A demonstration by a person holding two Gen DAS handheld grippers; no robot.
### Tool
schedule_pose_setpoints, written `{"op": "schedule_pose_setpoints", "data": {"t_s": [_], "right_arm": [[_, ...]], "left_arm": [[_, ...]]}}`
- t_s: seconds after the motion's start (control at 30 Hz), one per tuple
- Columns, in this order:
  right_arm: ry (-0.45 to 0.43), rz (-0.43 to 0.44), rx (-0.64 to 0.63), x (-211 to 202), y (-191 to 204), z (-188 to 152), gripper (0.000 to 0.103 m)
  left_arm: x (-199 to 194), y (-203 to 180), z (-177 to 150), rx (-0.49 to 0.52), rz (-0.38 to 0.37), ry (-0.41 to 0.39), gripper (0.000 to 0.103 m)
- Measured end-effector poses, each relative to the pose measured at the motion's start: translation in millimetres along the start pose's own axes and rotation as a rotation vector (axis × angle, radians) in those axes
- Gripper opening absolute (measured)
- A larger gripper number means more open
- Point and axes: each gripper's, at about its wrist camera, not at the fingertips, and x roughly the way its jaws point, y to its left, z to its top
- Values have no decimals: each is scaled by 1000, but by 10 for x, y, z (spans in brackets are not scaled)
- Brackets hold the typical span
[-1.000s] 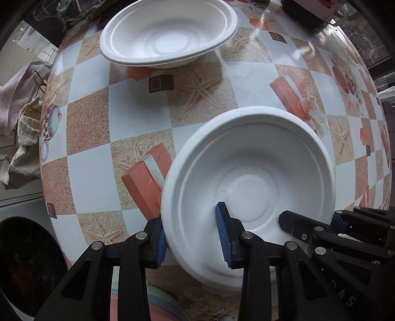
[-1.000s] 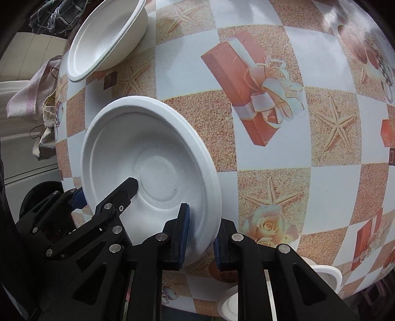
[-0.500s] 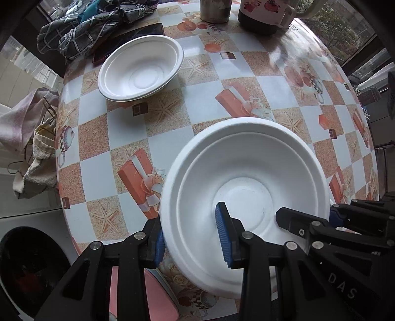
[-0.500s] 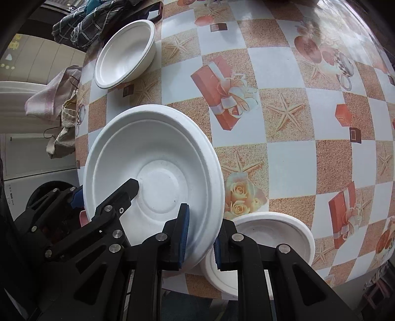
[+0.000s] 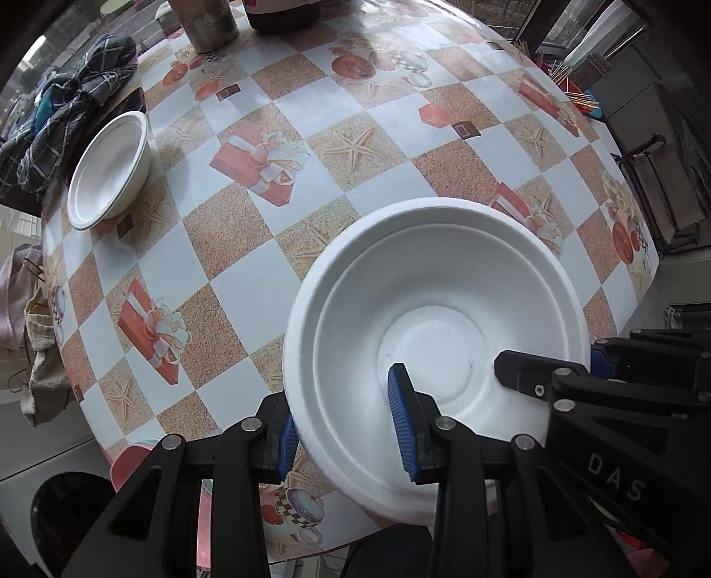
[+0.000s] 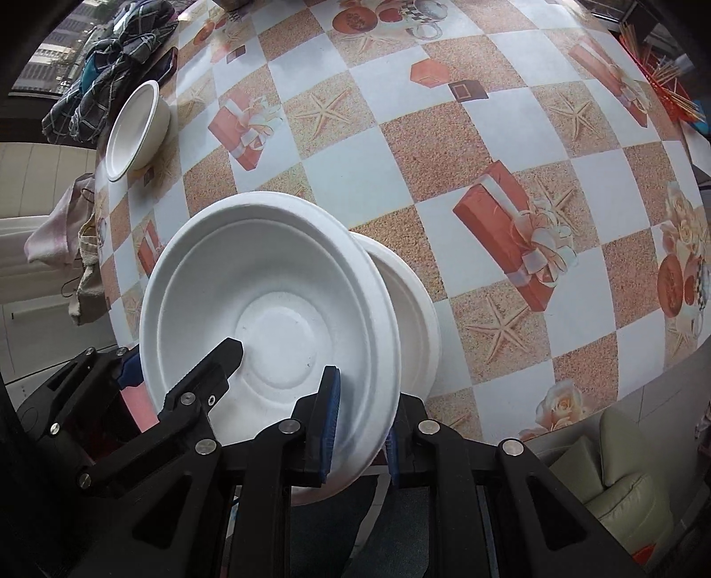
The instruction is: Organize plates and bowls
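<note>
A white bowl (image 5: 435, 311) (image 6: 275, 311) hangs above the patterned table (image 5: 275, 275), held from both sides. My left gripper (image 5: 344, 433) (image 6: 175, 362) is shut on its left rim, one blue pad inside and one outside. On the opposite rim my right gripper (image 6: 361, 427) (image 5: 573, 364) is shut the same way. A second white bowl (image 6: 413, 311) sits on the table just beneath and to the right of the held one, mostly hidden by it. A third white bowl (image 5: 109, 173) (image 6: 133, 133) rests far off at the table's left edge.
A checked cloth (image 5: 71, 115) and a dark phone (image 5: 135, 100) lie beyond the far bowl. A metal cup (image 5: 204, 22) and a dark jar (image 5: 284, 13) stand at the back. Sticks (image 5: 573, 89) lie at the right edge. A pink item (image 5: 129, 462) and a washing machine (image 5: 57, 511) sit below the front edge.
Both grippers have carried the bowl upward and rightward over the table. The far bowl has shrunk away to the left, and the second bowl now lies directly under the held one.
</note>
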Motion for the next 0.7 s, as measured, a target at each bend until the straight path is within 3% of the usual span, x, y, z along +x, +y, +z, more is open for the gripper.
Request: {"op": "schedule_pose_setpoints", "data": {"t_s": [0.1,0.17,0.23,0.27,0.33,0.37,0.7], "right_arm": [[0,9,37,6,-123,-34,21],[-1,9,48,6,-183,-42,21],[-3,7,72,-12,-277,-56,22],[-1,6,89,-18,-337,-63,26],[-12,4,124,-43,-450,-70,87],[-29,6,138,-70,-498,-77,91],[2,-6,332,-26,-957,-258,91]], "left_arm": [[32,-82,7,31,-2,6,40],[39,-97,5,40,10,12,47],[31,-61,-6,30,15,9,69],[16,-32,-19,25,12,4,73],[-10,38,-46,15,2,0,75],[-24,89,-69,5,-2,0,78],[0,361,-276,-78,-6,46,79]]}}
